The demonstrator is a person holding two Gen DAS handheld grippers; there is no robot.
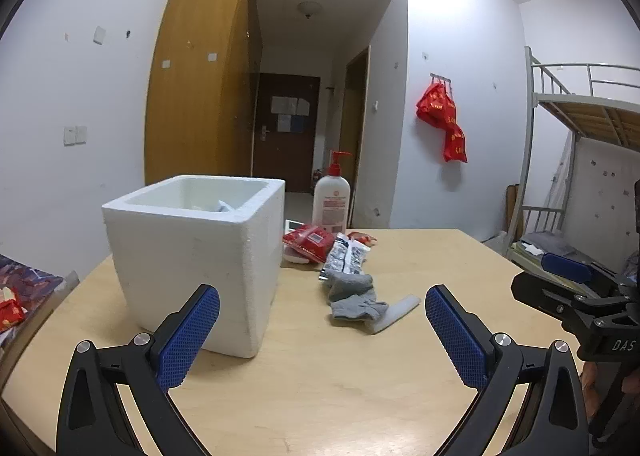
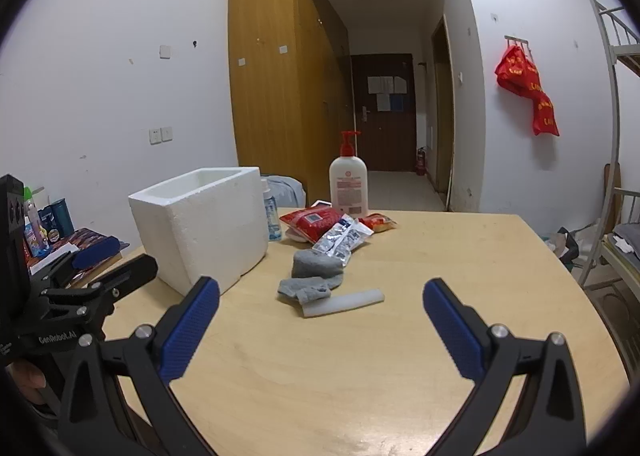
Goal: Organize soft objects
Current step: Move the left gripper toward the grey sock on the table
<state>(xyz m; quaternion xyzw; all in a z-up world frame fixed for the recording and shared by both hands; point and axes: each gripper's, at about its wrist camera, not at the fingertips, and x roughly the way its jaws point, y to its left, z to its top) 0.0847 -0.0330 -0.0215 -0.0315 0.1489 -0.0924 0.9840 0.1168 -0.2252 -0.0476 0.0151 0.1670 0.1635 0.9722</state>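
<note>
Both tools idle above the wooden table (image 2: 400,336), nothing gripped. Left gripper (image 1: 322,330) fills the bottom of the left wrist view, blue pads spread wide with bare tabletop between them; right gripper (image 2: 320,326) sits the same way at the bottom of the right wrist view, jaws wide apart and empty. Each one also shows in the other camera: the right at the right edge of the left view, the left at the left edge of the right view (its jaw state can't be read from there). Soft items sit centre frame: a crumpled grey sock (image 2: 310,276) on the table, with a flat white strip (image 2: 344,302) touching its lower edge and sticking out to the right. Just above the sock, a silver printed packet (image 2: 342,238) overlaps it, then a red packet (image 2: 314,222) and a smaller red-orange packet (image 2: 376,222) beside it. White foam box (image 1: 192,256) stands open-topped at left of centre, just beside the pile but apart from the sock; something pale shows inside near its rim in the left view, can't tell what. White pump bottle (image 2: 348,178) with red pump stands upright behind the packets, at the table's far edge. A small clear bottle with a blue label (image 2: 272,216) stands just to the right of the box. Red bags (image 2: 528,90) hang on the wall, upper right.
</note>
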